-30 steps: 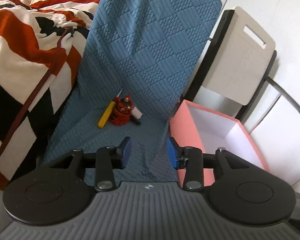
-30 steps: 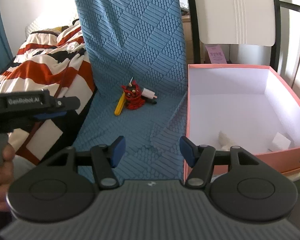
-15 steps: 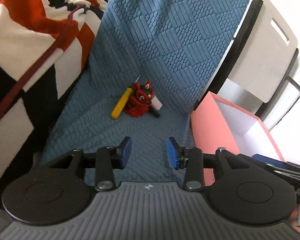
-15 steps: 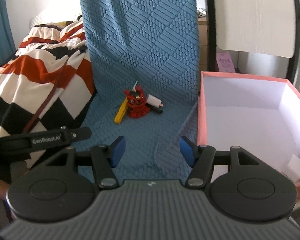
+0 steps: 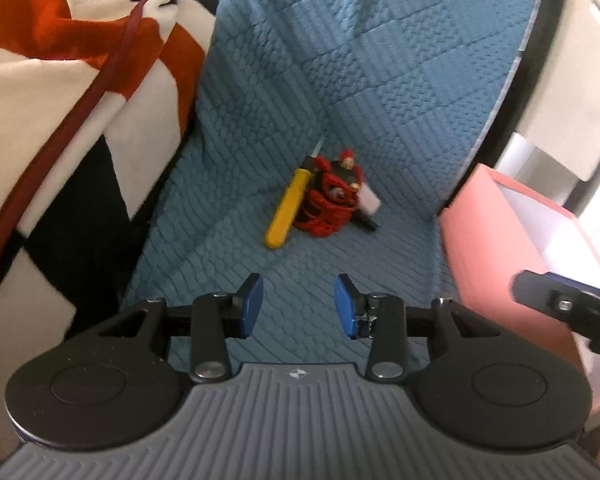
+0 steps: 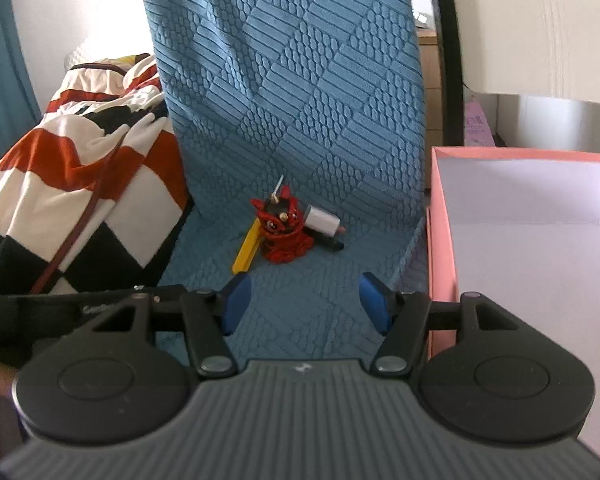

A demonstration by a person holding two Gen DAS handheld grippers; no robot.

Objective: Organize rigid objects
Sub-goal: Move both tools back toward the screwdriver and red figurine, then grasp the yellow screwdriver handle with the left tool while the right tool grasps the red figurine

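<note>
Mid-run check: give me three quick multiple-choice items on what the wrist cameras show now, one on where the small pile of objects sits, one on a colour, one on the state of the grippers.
1. Where does the small pile of objects lie?
A. inside the pink box
B. on the blue textured cloth
C. on the striped blanket

2. What colour is the screwdriver's handle?
A. yellow
B. green
C. white

3. How do the two grippers stand?
A. both shut on an object
B. left holding the figure, right open
C. both open, holding nothing

Answers:
1. B: the red figure, the screwdriver and the white cylinder lie together on the blue cloth, left of the pink box.
2. A: the handle beside the figure is yellow.
3. C: the left gripper and the right gripper show a clear gap between their blue pads, only cloth behind.
</note>
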